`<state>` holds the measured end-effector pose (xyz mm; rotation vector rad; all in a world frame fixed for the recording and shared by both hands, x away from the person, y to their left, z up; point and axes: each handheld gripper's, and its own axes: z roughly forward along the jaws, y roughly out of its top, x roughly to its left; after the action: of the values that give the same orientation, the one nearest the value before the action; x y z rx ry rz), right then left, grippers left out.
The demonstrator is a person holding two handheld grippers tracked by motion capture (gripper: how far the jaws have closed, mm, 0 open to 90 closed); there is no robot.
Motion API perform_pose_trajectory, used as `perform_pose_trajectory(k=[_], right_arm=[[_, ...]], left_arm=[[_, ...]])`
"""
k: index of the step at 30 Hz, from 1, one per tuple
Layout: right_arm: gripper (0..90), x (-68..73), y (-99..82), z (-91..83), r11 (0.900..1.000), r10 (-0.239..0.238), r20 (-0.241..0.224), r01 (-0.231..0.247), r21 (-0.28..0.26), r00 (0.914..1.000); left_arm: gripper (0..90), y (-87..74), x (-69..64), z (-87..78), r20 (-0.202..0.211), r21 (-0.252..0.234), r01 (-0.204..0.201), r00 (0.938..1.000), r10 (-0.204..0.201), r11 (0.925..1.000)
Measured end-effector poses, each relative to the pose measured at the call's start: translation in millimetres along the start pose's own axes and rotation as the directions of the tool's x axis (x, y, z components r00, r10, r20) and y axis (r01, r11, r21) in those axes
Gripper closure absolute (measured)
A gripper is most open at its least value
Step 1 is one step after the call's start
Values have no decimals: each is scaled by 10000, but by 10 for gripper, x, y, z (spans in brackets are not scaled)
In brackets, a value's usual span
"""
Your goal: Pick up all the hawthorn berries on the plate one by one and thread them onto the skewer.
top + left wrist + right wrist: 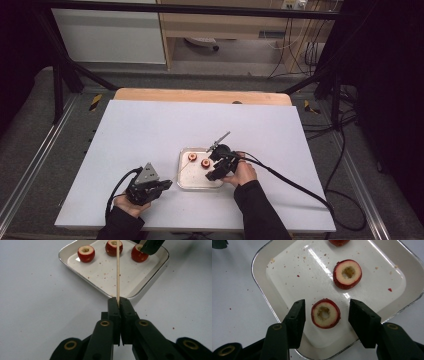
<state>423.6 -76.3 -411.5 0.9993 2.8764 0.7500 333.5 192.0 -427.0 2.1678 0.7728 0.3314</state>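
A white tabletop lay on a wooden table whose pale edge showed along the far side, all of it standing on grey carpeted floor within a black metal frame. Beyond the frame stood a white cabinet panel and a light wooden desk, with black cables hanging beneath it. Yellow-and-black hazard tape marked the floor near the table's far corners, and both sides of the room were dark.
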Motion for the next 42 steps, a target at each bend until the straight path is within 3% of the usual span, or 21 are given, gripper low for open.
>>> perform_pose_trajectory(k=[14,23,28,34,39,42], right_arm=[[587,-18,1,61,9992,-35,-145,41,410,9999],[604,-9,-1,92,9988,51,-98,-46,492,9999],[607,-13,-1,-1,9999,3,-84,-2,152,10000],[607,-8,-9,-199,9951,453,-89,-459,-874,9989],[607,26,-21,-318,9793,828,-234,-857,-1835,9963],[607,18,-38,-375,9617,1118,-392,-1180,-2475,9930]], left_arm=[[882,5,1,3,9,46,-32,10000,32,10000],[882,6,-9,8,-1,50,-63,10000,63,10000],[882,6,-12,3,-42,-7,-63,10000,63,10000],[882,8,-27,-4,-100,-83,-126,9999,126,9999],[882,4,-34,-9,-201,-208,-20,9998,16,9998],[882,3,-35,-23,-277,-357,82,9996,-91,9993]])
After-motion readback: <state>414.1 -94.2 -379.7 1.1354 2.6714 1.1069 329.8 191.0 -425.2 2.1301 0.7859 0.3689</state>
